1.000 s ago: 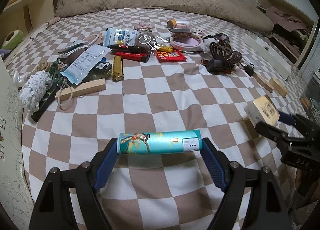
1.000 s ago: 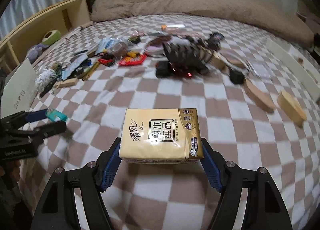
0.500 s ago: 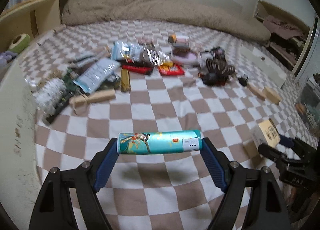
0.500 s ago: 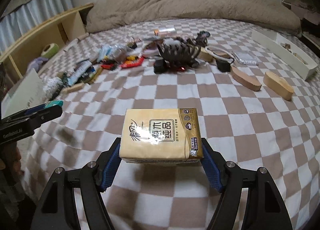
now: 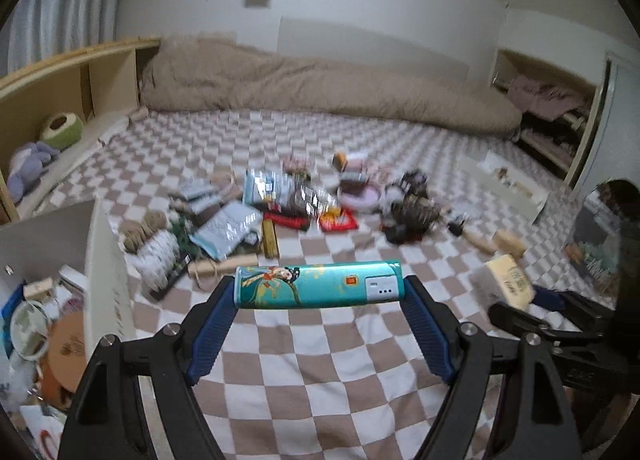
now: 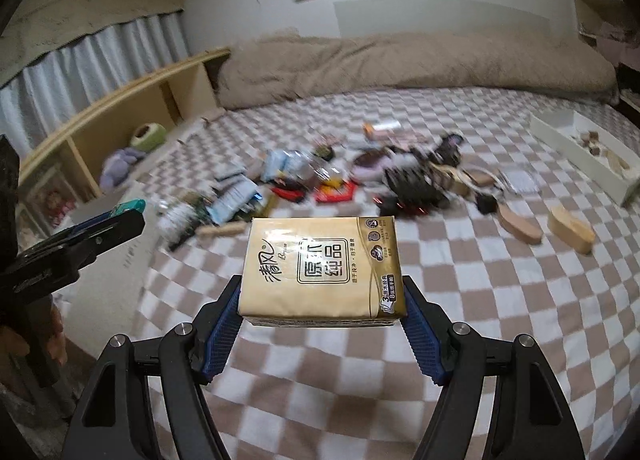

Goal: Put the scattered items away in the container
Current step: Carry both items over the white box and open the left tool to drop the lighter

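Observation:
My left gripper (image 5: pixel 320 289) is shut on a long teal case (image 5: pixel 312 286) with a painted figure, held crosswise by its two ends above the checkered bed (image 5: pixel 320 400). In the right wrist view my right gripper (image 6: pixel 322 296) is shut on a gold tissue pack (image 6: pixel 322 264), also lifted off the bed. A white container (image 5: pixel 108 272) stands at the left edge of the left wrist view and holds a small mirror, a round lid and other bits. The tissue pack (image 5: pixel 510 286) also shows at the right of that view. The scattered pile (image 5: pixel 280 212) lies mid-bed.
Two wooden blocks (image 6: pixel 568 228) lie right of the pile, and a long white tray (image 6: pixel 580 152) sits beyond them. A beige duvet (image 5: pixel 320 88) runs along the far side. A wooden shelf (image 5: pixel 72 72) borders the left. Bare checkered cover lies under both grippers.
Both grippers have risen with their loads and tilted up, so wall and shelf now show. The white container has come into view at the left of the left wrist frame.

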Action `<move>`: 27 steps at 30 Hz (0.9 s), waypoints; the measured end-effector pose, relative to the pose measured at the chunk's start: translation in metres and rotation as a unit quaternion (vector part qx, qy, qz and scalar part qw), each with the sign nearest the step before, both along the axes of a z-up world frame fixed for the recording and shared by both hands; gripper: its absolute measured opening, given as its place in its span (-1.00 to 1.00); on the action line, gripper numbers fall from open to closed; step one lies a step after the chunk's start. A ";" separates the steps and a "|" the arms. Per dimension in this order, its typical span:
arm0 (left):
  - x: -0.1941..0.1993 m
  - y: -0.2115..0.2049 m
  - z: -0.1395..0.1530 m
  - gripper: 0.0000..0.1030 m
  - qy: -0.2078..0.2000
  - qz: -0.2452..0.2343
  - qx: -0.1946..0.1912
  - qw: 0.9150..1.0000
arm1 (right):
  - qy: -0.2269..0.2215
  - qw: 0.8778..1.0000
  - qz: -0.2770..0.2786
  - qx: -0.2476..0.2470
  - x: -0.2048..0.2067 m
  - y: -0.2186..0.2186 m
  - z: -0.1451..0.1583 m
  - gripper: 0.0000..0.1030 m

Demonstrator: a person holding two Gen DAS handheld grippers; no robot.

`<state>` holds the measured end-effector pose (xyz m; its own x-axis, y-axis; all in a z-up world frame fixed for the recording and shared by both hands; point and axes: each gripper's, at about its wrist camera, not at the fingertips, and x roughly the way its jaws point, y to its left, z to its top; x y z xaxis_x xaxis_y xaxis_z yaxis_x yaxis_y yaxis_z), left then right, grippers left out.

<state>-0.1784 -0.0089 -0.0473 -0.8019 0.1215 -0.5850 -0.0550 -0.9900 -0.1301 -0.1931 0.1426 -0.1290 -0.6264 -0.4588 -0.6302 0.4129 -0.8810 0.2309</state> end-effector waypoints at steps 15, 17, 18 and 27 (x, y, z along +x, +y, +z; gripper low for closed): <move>0.059 -0.085 0.059 0.59 0.054 0.061 -0.039 0.996 | 0.014 0.992 0.093 -0.081 0.014 -0.064 0.065 0.45; 0.065 -0.098 0.060 0.59 0.050 0.072 -0.047 0.995 | 0.015 0.992 0.103 -0.077 0.017 -0.075 0.069 0.45; 0.068 -0.104 0.060 0.59 0.048 0.077 -0.048 0.995 | 0.016 0.991 0.108 -0.075 0.020 -0.082 0.072 0.45; 0.082 -0.157 0.036 0.59 -0.006 0.109 -0.039 0.993 | 0.034 0.983 0.164 -0.075 0.040 -0.140 0.094 0.45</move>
